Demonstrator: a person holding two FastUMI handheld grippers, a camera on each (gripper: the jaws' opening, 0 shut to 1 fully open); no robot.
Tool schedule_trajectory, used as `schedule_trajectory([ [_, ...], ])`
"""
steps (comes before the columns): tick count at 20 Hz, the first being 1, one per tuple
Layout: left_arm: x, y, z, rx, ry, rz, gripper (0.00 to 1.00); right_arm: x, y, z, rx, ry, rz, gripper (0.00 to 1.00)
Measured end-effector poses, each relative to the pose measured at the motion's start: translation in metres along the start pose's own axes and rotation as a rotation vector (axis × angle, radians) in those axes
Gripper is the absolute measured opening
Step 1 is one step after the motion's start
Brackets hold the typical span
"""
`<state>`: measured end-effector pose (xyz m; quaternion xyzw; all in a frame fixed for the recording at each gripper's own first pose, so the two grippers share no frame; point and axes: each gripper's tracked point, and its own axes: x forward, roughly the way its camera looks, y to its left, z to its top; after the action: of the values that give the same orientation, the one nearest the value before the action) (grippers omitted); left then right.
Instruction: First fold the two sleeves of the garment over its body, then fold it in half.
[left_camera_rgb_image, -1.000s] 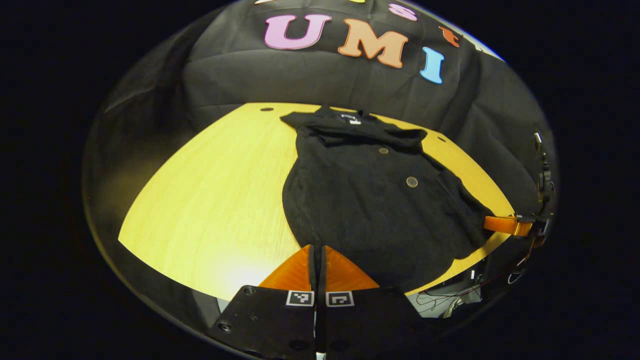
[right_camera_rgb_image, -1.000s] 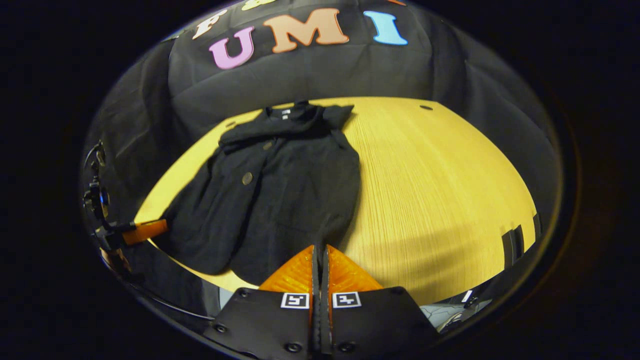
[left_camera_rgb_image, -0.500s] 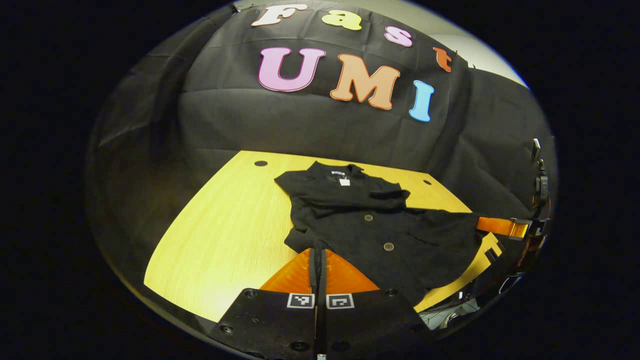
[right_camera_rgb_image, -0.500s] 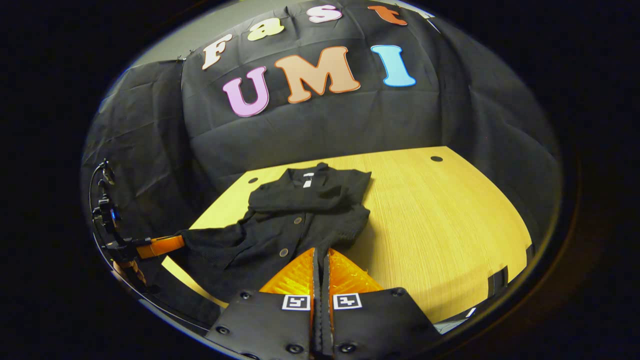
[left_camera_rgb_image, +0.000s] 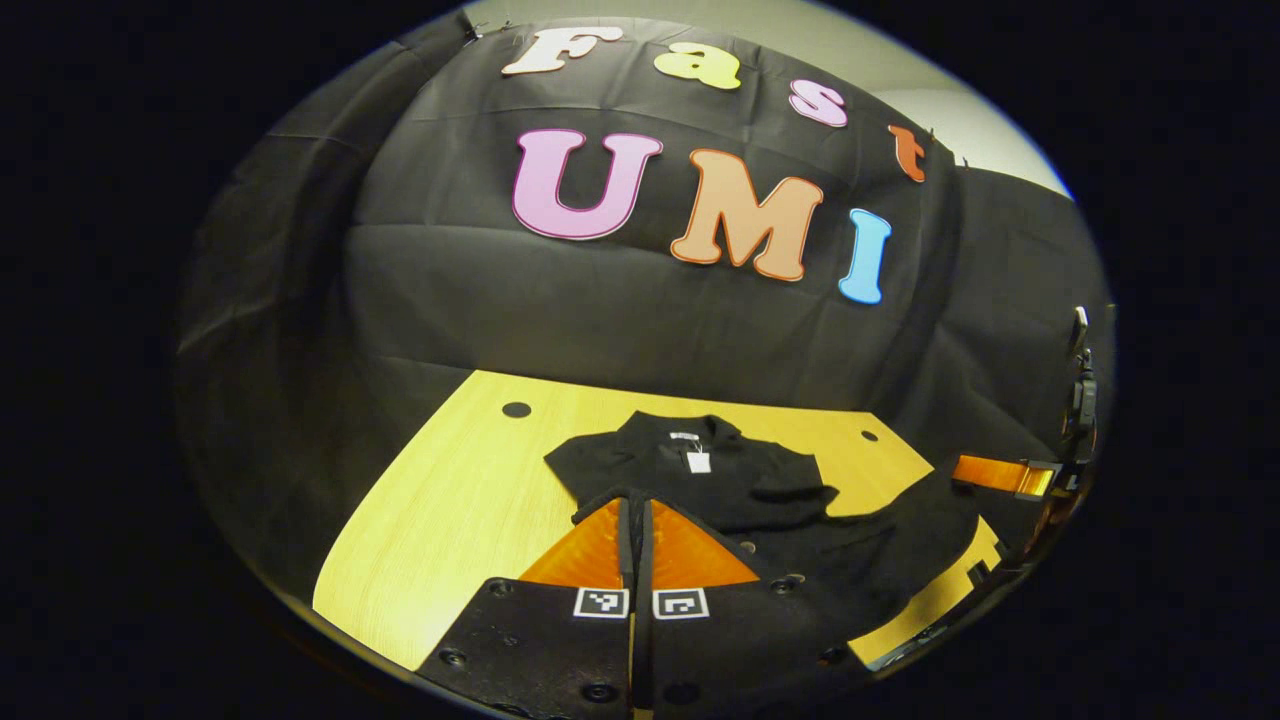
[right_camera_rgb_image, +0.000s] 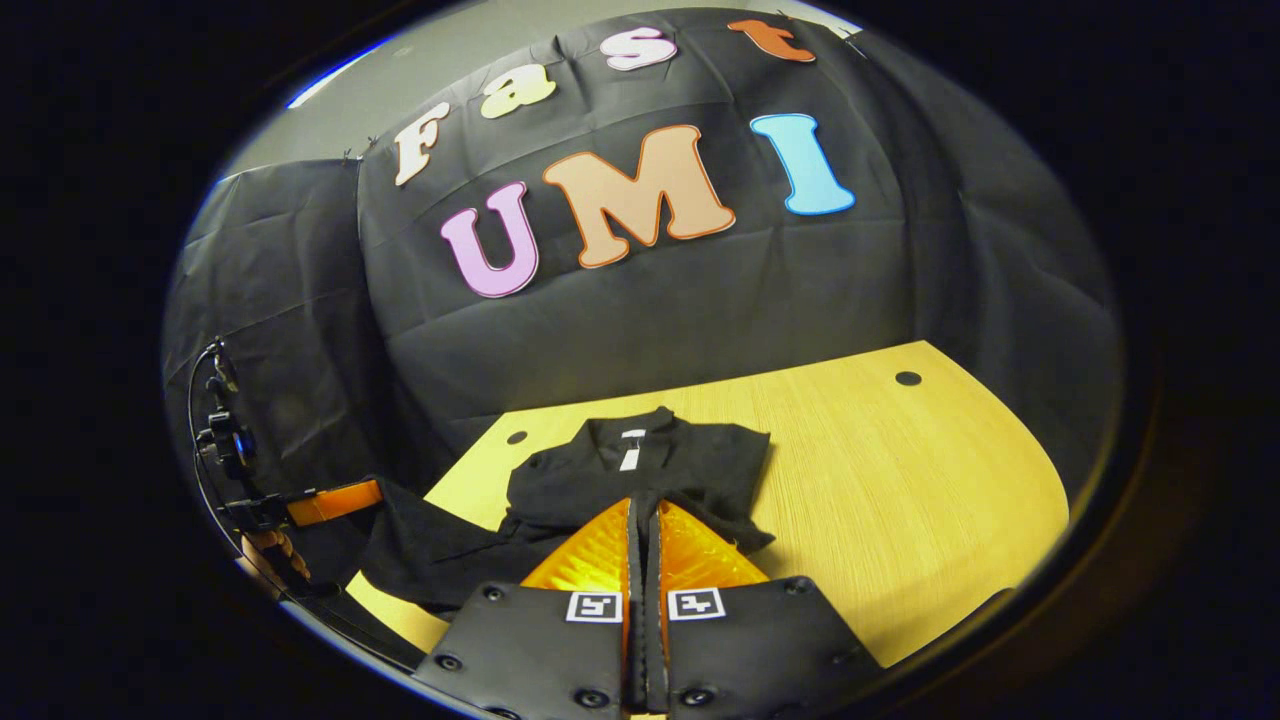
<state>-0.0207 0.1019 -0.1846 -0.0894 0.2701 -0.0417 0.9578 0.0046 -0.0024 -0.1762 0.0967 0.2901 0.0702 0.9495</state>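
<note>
A: Both clenched on the hem? Left tool (left_camera_rgb_image: 634, 512), right tool (right_camera_rgb_image: 645, 518).
B: Yes. Garment (left_camera_rgb_image: 720, 478) lies on the bench (left_camera_rgb_image: 470, 500), collar just beyond both tips.
A: Lower level, hem onto collar, then release.

The black garment (left_camera_rgb_image: 700, 470) lies on the wooden table in the lower middle of the left gripper view, collar toward the back wall with a small white tag at the neck. Its near hem is lifted off the table, and cloth stretches toward the lower right.
</note>
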Motion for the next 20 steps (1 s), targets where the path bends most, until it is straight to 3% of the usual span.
schedule_trajectory([
  [13, 0.136, 0.018, 0.039, 0.017, -0.012, 0.038, 0.0, 0.13, -0.049, 0.068, 0.034, 0.007, -0.026, 0.02],
  [20, 0.209, 0.039, 0.036, 0.075, 0.012, 0.123, 0.0, 0.207, -0.084, 0.074, 0.091, 0.05, -0.071, 0.02],
])
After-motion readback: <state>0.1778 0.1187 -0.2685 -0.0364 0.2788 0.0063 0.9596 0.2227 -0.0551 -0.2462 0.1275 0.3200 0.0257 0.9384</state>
